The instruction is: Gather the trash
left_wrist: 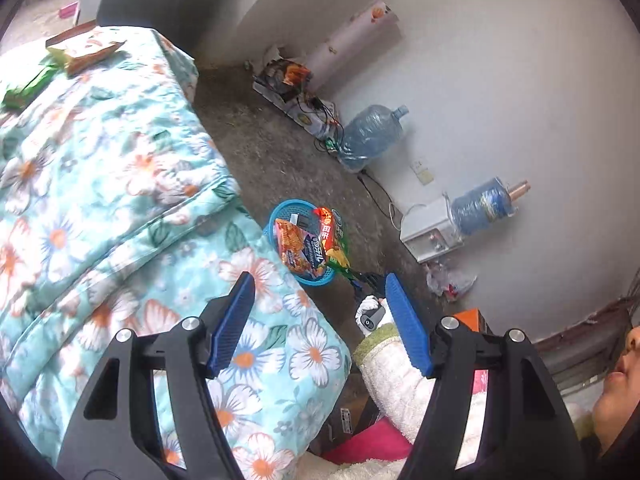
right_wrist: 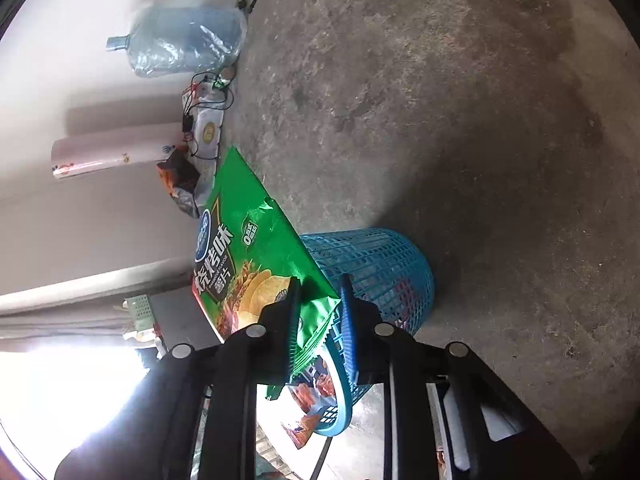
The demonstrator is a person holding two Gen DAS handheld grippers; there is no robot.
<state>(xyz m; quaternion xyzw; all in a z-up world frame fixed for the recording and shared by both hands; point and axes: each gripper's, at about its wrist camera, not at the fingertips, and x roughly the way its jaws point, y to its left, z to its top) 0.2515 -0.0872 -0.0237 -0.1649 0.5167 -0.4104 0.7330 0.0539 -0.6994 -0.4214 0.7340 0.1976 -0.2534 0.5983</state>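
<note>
My right gripper (right_wrist: 318, 320) clamped on lower corner of green chip bag (right_wrist: 256, 248), bag sticking up beside rim of blue basket (right_wrist: 384, 264) on floor. My left gripper (left_wrist: 320, 316) wide, nothing between jaws, over flowered quilt (left_wrist: 120, 184).

Risks, as I judge them:
- Bag big and stiff; release here and it may catch on rim, slide to floor.
- Basket already stuffed with other snack bags (left_wrist: 308, 244); pushing in could tip light basket or pop one out.
- More wrappers (left_wrist: 80, 54) at quilt's far end, easy to miss.
</note>
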